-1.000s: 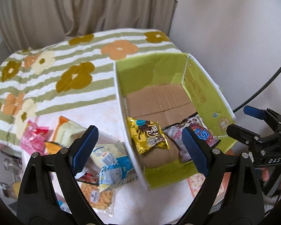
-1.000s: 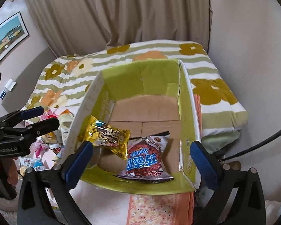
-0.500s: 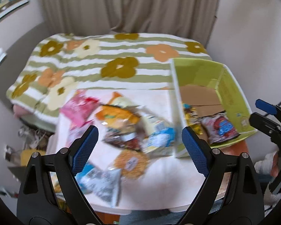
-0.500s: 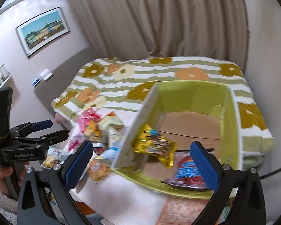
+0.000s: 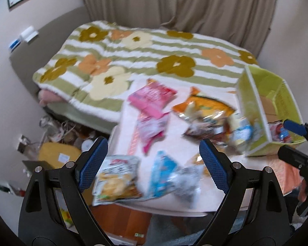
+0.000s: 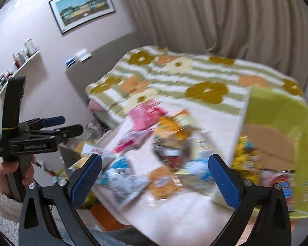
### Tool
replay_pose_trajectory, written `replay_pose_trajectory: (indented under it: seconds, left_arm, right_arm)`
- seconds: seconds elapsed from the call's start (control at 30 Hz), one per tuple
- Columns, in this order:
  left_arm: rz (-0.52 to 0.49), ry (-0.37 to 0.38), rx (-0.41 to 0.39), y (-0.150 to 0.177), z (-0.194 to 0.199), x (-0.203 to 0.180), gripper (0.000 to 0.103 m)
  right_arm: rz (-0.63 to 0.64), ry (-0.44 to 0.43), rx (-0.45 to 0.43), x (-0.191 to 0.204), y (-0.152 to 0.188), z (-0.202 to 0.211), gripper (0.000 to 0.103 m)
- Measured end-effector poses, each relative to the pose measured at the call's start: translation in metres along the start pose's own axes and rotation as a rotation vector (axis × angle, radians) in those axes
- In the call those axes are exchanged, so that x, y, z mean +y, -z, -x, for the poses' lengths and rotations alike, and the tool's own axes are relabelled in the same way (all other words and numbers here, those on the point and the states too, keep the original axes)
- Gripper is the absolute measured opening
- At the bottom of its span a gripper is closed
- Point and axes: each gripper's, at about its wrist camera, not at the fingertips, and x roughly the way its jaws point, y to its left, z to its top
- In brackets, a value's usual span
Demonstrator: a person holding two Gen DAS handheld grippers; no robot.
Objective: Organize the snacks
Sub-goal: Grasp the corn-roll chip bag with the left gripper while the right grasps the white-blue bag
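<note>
Several loose snack bags lie on the white-covered table (image 6: 174,215): a pink bag (image 5: 152,98), an orange bag (image 5: 203,104), a blue-and-white bag (image 5: 162,174) and a chips bag (image 5: 117,180) at the near left corner. My left gripper (image 5: 153,160) hovers open above the near bags, holding nothing. The green cardboard box (image 5: 277,102) stands at the table's right end, with a gold pack (image 6: 244,155) and a red pack (image 6: 277,180) inside. My right gripper (image 6: 155,174) is open and empty over the blurred pile, left of the box (image 6: 277,112).
A bed with a striped flower blanket (image 5: 143,57) runs behind the table, with curtains beyond it. Clutter and a yellow parcel (image 5: 57,155) lie on the floor left of the table. A hand and fleecy sleeve (image 6: 2,184) hold the left gripper's handle. A wall shelf (image 6: 20,61) carries jars.
Both views have swung left, from the green box to the loose snack pile on the table. Both grippers stay open and empty. The picture is now motion-blurred.
</note>
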Motion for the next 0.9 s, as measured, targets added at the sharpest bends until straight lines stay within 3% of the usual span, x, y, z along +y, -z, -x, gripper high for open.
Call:
replay_pose_trajectory:
  seconds: [0.17, 0.33, 0.47, 0.7, 0.9]
  left_arm:
    - [0.042, 0.017, 0.088, 0.022, -0.031, 0.044, 0.09]
    - [0.024, 0.049, 0.172, 0.05, -0.068, 0.058, 0.09]
    - [0.023, 0.015, 0.222, 0.068, -0.098, 0.056, 0.09]
    - [0.049, -0.088, 0.255, 0.08, -0.134, 0.057, 0.09]
    - [0.016, -0.163, 0.27, 0.085, -0.154, 0.048, 0.09]
  right_arm:
    - [0.034, -0.031, 0.1, 0.026, 0.009, -0.051, 0.103]
    - [0.14, -0.045, 0.183, 0.051, 0.031, -0.092, 0.103]
    - [0.19, -0.072, 0.247, 0.056, 0.048, -0.116, 0.103]
    - [0.437, -0.086, 0.339, 0.068, 0.062, -0.16, 0.103]
    - [0.498, -0.142, 0.378, 0.062, 0.061, -0.187, 0.103]
